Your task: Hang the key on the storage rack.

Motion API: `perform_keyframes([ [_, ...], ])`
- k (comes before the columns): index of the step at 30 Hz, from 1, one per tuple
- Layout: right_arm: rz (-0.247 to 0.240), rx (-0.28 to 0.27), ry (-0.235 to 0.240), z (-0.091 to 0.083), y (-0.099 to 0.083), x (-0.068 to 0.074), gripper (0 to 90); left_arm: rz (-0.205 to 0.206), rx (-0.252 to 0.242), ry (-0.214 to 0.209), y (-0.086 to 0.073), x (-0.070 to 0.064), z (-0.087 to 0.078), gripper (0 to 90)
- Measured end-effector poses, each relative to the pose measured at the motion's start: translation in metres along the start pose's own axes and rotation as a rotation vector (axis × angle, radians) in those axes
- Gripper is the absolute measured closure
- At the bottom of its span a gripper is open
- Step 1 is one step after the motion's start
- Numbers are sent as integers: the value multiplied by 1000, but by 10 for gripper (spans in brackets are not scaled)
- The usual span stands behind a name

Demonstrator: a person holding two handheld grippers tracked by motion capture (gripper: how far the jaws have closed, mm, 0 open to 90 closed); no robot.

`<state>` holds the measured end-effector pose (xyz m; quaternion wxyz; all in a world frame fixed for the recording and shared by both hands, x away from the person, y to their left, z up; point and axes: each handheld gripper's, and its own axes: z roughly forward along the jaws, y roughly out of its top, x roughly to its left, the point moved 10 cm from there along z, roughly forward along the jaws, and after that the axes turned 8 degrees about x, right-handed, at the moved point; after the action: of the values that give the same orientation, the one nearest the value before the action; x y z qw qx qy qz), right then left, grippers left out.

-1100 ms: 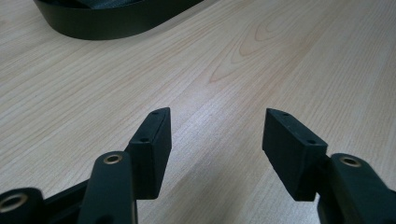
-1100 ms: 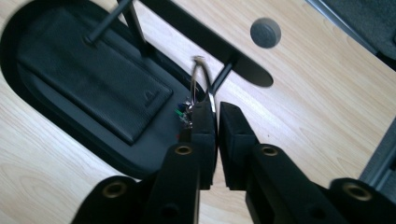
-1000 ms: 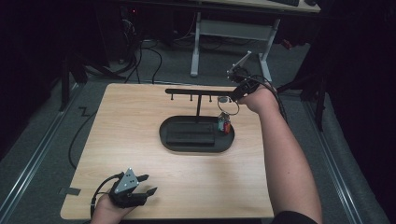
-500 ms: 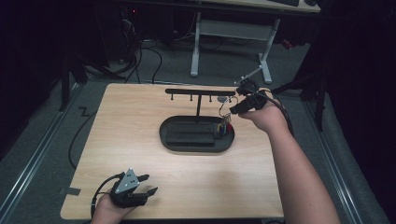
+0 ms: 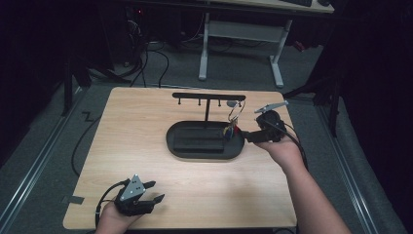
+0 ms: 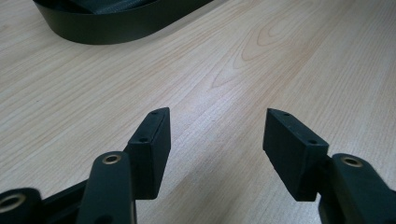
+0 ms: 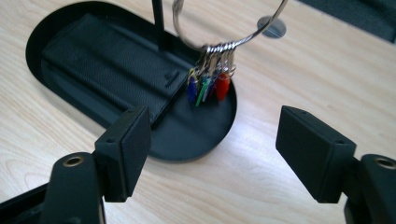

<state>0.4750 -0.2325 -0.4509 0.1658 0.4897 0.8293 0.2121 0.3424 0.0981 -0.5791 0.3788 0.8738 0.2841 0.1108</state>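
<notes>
The right gripper (image 5: 249, 135) has drawn back, jaws apart, from the large metal key ring with coloured tags (image 7: 212, 70), now hanging on the black T-shaped stand (image 5: 208, 97): hanging looks done. The left gripper (image 5: 152, 192), spread, rests far nearer the counter's front edge.

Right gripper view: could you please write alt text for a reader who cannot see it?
A metal key ring with small coloured tags hangs over the right end of a black oval tray on a light wooden table. The open right gripper points at it, its two black fingers wide apart and holding nothing.
</notes>
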Motion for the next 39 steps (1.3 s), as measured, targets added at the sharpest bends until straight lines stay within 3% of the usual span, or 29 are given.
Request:
perform_keyframes([
  [7,18,-29,-5,11,-29,-2,262,-6,8,-1,-1,0,1,424],
  [9,17,-13,-15,14,-37,-2,251,-11,6,-3,-2,0,1,424],
  [17,15,-56,-7,23,-68,8,232,-18,6,-6,-3,1,2,424],
  [23,66,-146,38,25,-90,19,236,-23,6,-17,-4,-1,1,424],
  [26,96,-212,60,28,-109,27,237,-28,3,-15,-4,-1,1,424],
  [30,108,-252,54,31,-125,31,237,-26,-2,-9,-4,-2,0,425],
  [34,106,-315,54,29,-147,37,218,-31,-6,1,-4,-3,-1,425],
  [38,47,-338,36,21,-166,45,207,-25,5,2,-4,-5,2,423],
  [39,52,-355,28,18,-171,46,208,-20,7,4,-4,-6,3,423],
])
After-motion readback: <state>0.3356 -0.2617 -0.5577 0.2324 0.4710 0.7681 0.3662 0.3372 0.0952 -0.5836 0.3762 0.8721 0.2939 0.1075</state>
